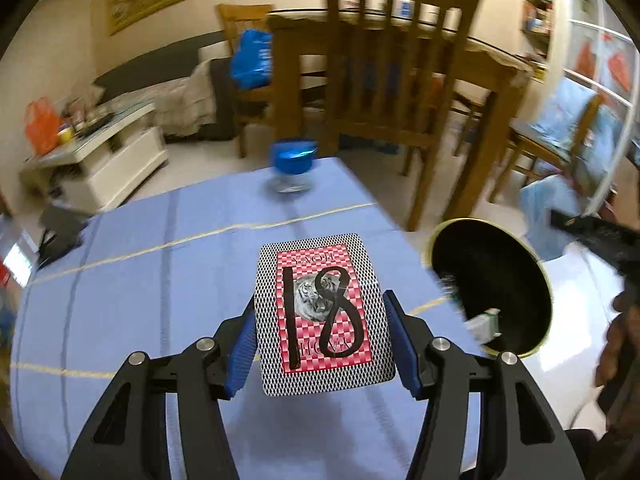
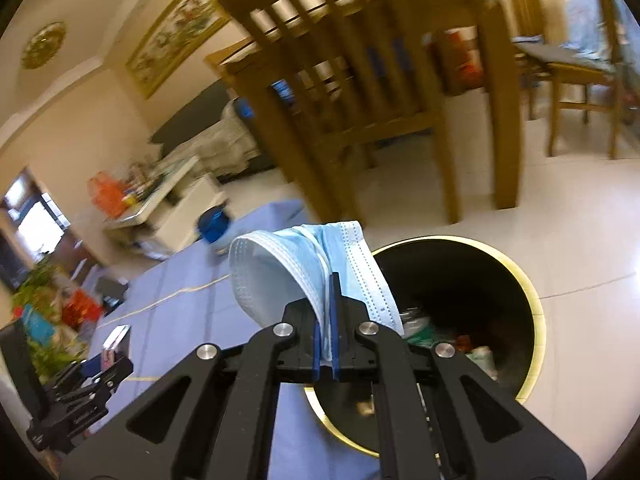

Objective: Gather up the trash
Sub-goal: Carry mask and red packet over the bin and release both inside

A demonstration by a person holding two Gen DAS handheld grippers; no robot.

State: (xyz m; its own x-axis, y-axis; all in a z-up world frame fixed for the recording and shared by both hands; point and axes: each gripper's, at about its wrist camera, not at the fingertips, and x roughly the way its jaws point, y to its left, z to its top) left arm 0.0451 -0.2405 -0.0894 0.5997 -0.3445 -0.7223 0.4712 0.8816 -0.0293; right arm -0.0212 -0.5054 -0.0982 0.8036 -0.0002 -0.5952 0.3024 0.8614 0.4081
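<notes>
A playing card [image 1: 324, 312] with a red checked back and a black "18" drawn on it hangs tilted above the blue tablecloth [image 1: 160, 260]. My left gripper [image 1: 320, 304] is shut on it, its blue pads pressing the card's two long edges. My right gripper [image 2: 334, 280] is shut on a crumpled light-blue face mask [image 2: 280, 268], which drapes over its fingertips. The mask hangs just over the near rim of a round black bin [image 2: 460, 280] with a gold rim. The bin [image 1: 492, 264] stands on the floor beside the table's right edge, with several bits of trash [image 2: 420, 328] inside.
A jar with a blue lid [image 1: 294, 160] stands at the table's far edge. A wooden chair [image 1: 392, 60] and dining table stand close behind the bin. Left of them is a white low cabinet [image 1: 112, 160]. A hand [image 1: 616, 340] shows at the right edge.
</notes>
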